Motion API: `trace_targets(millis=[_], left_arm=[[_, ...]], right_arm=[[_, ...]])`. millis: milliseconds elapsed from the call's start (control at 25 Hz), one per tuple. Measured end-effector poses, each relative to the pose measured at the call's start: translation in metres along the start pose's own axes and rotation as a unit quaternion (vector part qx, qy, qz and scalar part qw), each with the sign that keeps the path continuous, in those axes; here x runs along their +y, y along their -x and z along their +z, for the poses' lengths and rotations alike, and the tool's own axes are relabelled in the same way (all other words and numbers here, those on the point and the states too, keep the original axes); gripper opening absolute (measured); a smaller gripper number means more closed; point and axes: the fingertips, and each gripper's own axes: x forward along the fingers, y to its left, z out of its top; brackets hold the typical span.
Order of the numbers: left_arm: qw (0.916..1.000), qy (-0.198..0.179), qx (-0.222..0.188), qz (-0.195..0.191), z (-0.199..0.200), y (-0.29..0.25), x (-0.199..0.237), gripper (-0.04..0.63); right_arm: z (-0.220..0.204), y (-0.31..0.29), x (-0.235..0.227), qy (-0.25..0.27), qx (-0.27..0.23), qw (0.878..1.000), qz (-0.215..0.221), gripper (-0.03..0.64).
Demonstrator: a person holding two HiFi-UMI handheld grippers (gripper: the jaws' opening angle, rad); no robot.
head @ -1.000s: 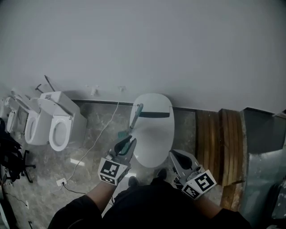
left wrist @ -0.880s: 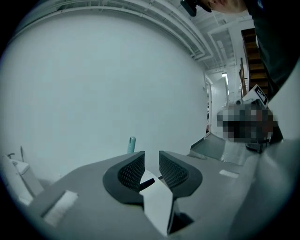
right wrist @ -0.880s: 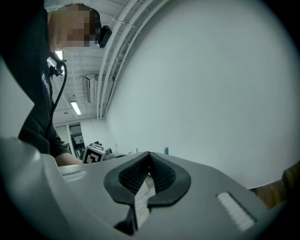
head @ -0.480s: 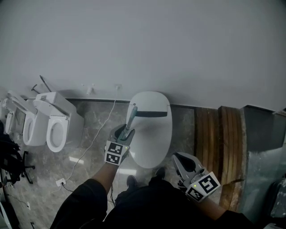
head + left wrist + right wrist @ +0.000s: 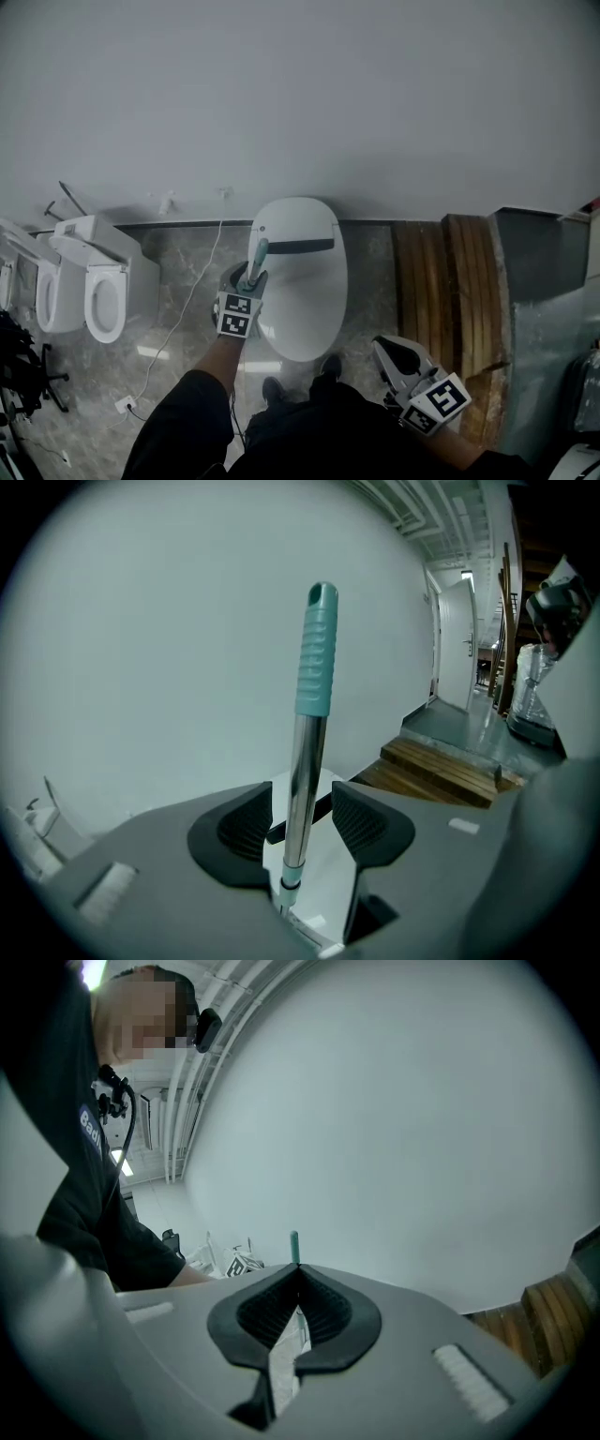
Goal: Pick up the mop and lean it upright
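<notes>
The mop's shiny metal pole with a teal grip (image 5: pixel 316 653) stands nearly upright against the left side of a white closed toilet (image 5: pixel 305 291). In the head view the teal grip (image 5: pixel 257 254) rises just above my left gripper (image 5: pixel 247 281). The left gripper (image 5: pixel 302 796) has the pole between its jaws, which are opening, and a gap shows on each side of the pole. My right gripper (image 5: pixel 382 345) hangs low at the right, apart from the mop. Its jaws (image 5: pixel 298 1274) are shut on nothing. The teal tip (image 5: pixel 295 1244) pokes up behind them.
Two open white toilets (image 5: pixel 98 291) stand at the left along the wall. A white cable (image 5: pixel 192 291) runs over the marble floor. Wooden planks (image 5: pixel 448 281) and a grey metal step (image 5: pixel 544 281) lie at the right. My shoes and dark sleeves fill the bottom.
The left gripper went forward toward the toilet with the handle, which now stands steeper, and its jaws have spread off the pole. The right gripper dropped back to the lower right.
</notes>
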Motion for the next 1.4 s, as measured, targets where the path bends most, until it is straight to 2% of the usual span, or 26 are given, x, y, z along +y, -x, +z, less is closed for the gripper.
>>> trace_targets(millis=[400,520,600,720,920,1160,1400], left_arm=[[0.9995,-0.028,0.013,-0.011,-0.009,-0.039,-0.005,0.2],[0.9995,-0.03,0.014,-0.004,-0.01,-0.045,-0.003,0.156],[0.9995,-0.029,0.014,0.001,-0.012,-0.047,-0.001,0.104],[0.9994,-0.031,0.014,0.004,-0.014,-0.049,0.0,0.071],[0.9992,-0.034,0.016,0.015,-0.011,-0.049,0.006,0.072],[0.9993,-0.03,0.017,0.011,-0.014,-0.044,0.007,0.075],[0.9995,-0.02,0.015,0.018,-0.021,-0.018,0.016,0.075]], right_arm=[[-0.016,0.02,-0.013,-0.014,0.028,0.999,-0.034,0.006],[-0.019,0.023,-0.017,-0.017,0.033,0.998,-0.041,0.006],[-0.02,0.025,-0.018,-0.02,0.035,0.998,-0.045,0.006],[-0.022,0.028,-0.021,-0.023,0.038,0.998,-0.048,0.006],[-0.023,0.032,-0.023,-0.027,0.04,0.997,-0.052,0.006],[-0.021,0.032,-0.023,-0.025,0.036,0.998,-0.051,0.006],[-0.016,0.026,-0.013,-0.021,0.024,0.999,-0.04,0.006]])
